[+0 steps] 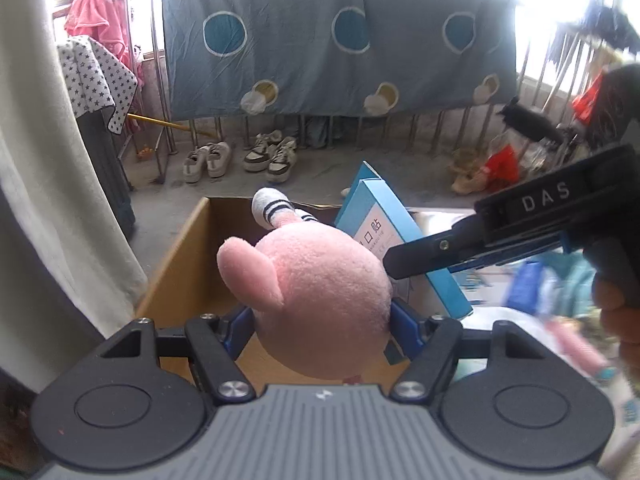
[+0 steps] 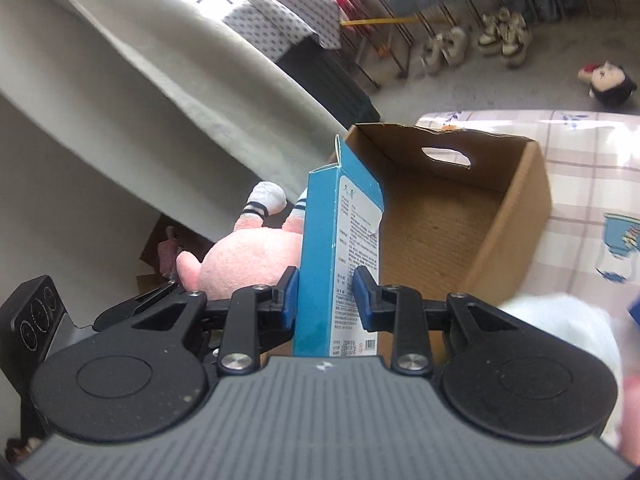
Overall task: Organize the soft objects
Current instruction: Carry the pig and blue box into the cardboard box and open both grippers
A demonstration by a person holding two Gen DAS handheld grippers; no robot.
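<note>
My left gripper squeezes the pink plush toy from both sides, and it hangs over the near edge of the cardboard box. My right gripper is clamped on the tall blue carton, upright just beside the toy. The box looks bare inside. I think the toy goes in first, so I should bring it over the middle, go low, then let go softly. I must keep the blue carton from bumping it.
</note>
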